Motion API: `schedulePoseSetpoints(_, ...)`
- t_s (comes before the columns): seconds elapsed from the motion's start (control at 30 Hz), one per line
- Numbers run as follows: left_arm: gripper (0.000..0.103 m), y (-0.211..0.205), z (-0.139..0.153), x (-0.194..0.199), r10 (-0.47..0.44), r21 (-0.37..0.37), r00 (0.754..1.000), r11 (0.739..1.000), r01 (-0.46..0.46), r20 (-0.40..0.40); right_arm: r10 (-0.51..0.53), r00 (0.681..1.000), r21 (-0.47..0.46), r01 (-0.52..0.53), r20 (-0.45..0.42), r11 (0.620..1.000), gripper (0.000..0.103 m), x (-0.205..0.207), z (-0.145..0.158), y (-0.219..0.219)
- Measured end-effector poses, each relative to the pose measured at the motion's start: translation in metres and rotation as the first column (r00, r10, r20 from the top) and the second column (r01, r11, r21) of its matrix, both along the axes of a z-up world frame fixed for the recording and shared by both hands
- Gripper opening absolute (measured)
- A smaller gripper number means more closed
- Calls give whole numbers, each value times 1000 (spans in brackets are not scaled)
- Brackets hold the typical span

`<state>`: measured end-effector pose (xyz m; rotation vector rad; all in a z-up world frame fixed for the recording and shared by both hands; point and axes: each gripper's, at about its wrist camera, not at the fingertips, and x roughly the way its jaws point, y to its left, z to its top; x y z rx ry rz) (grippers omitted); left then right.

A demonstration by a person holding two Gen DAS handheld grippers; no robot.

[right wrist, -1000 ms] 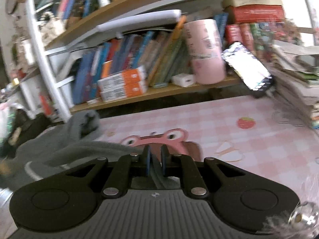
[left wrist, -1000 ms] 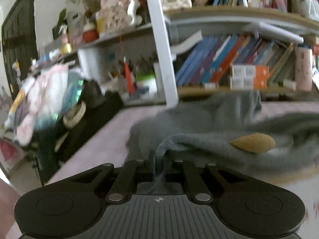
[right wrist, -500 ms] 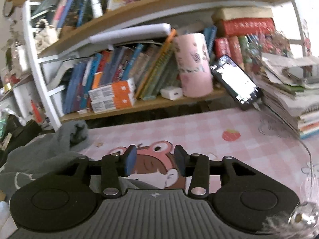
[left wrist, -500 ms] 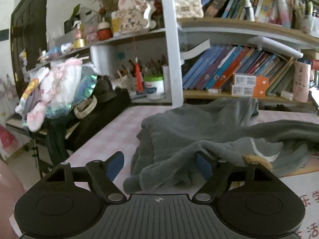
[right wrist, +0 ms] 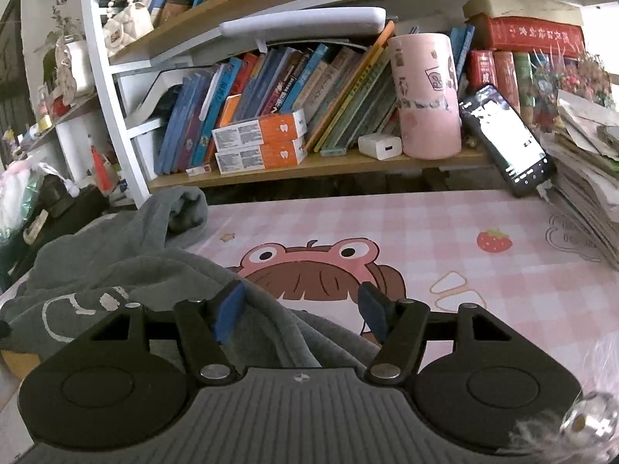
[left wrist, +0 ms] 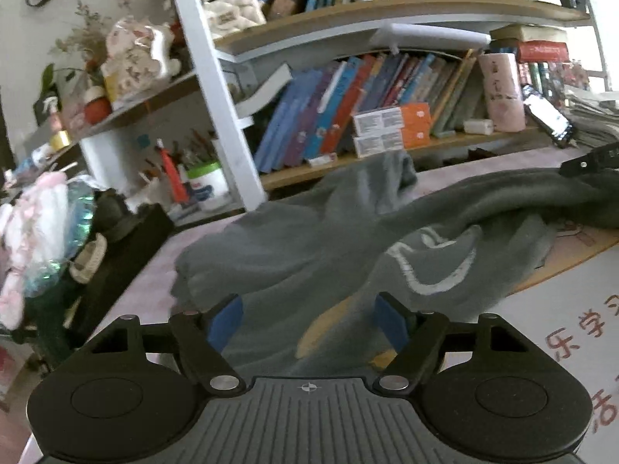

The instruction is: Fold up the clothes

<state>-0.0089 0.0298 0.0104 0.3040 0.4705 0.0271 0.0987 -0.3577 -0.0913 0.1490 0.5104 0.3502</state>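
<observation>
grey garment (left wrist: 317, 239), bunched on desk (right wrist: 445, 232); left gripper (left wrist: 309, 319) and right gripper (right wrist: 300, 311) jaws wide, empty; judged between folds: regrasp an edge.

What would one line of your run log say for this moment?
task: fold clothes | left gripper: open | right gripper: open | grey sweatshirt: rumpled on pink checked tablecloth, unheld

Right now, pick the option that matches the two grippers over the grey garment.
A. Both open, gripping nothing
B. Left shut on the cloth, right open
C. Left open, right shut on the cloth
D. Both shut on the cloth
A: the left gripper and the right gripper each show blue pads set wide apart, and the grey garment lies loose on the pink checked table cover between and beneath them, not pinched.
</observation>
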Motion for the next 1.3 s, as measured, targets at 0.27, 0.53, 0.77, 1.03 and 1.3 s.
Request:
schedulePoseSetpoints(0.27, 77, -22, -10, -2, -80, 92, 996, 992, 83, -35, 108, 990, -61, -102, 88, 993, 67, -21, 17, 13)
schedulePoseSetpoints(0.53, 25, 30, -12, 9, 115, 35, 990, 993, -112, -77, 170, 983, -228, -151, 67, 962, 68, -27, 9, 39)
schedulePoseSetpoints(0.77, 18, 80, -12, 20, 290, -17, 950, 956, -294, -118, 200, 978, -204, -185, 56, 961, 68, -31, 8, 38)
schedulePoseSetpoints(1.03, 31, 123, -16, 33, 426, -40, 897, 901, -433, -117, 314, 949, -294, -289, 40, 911, 69, -46, 1, 68)
schedulePoseSetpoints(1.3, 38, 120, -26, 28, 429, -60, 901, 900, -432, -59, 284, 958, -217, -284, -30, 934, 20, -31, -6, 52)
